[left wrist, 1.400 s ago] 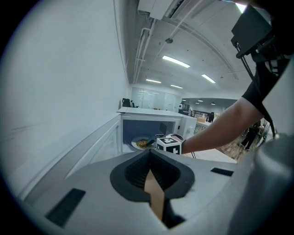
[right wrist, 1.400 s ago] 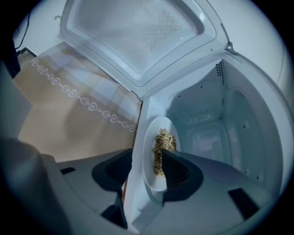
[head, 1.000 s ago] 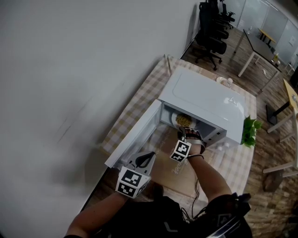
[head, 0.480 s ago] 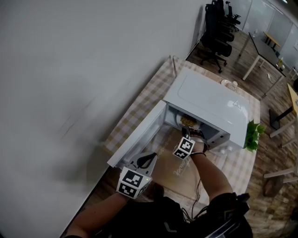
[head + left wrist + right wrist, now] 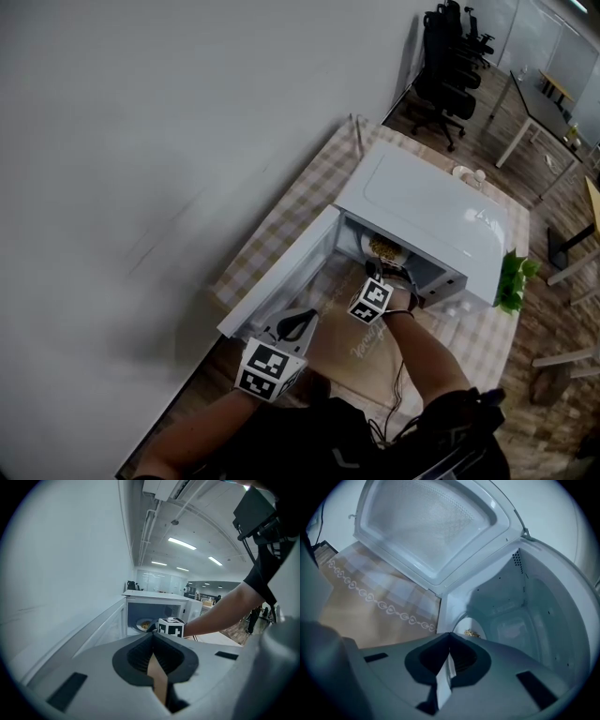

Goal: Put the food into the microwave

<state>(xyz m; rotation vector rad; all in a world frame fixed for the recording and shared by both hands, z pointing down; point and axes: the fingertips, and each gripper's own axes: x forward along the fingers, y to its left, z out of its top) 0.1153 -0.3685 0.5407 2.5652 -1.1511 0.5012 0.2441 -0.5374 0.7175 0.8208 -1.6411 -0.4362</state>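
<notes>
The white microwave (image 5: 431, 211) stands on the table with its door (image 5: 281, 277) swung open to the left. A white plate of yellowish food (image 5: 384, 248) lies inside the cavity. My right gripper (image 5: 380, 272) is at the oven's mouth just in front of the plate, shut with nothing between its jaws. In the right gripper view the plate's rim and food (image 5: 471, 631) show just past the closed jaws (image 5: 450, 641). My left gripper (image 5: 298, 323) hovers by the door's near end, shut and empty (image 5: 152, 646), and points toward the oven (image 5: 159, 603).
A checked cloth (image 5: 309, 192) covers the table, with a brown placemat (image 5: 352, 347) in front of the oven. A green plant (image 5: 513, 277) stands at the microwave's right. A grey wall runs along the left. Office chairs (image 5: 450, 47) stand beyond the table.
The head view has shifted a little. Both grippers stay about where they were, and the plate rests in the microwave throughout.
</notes>
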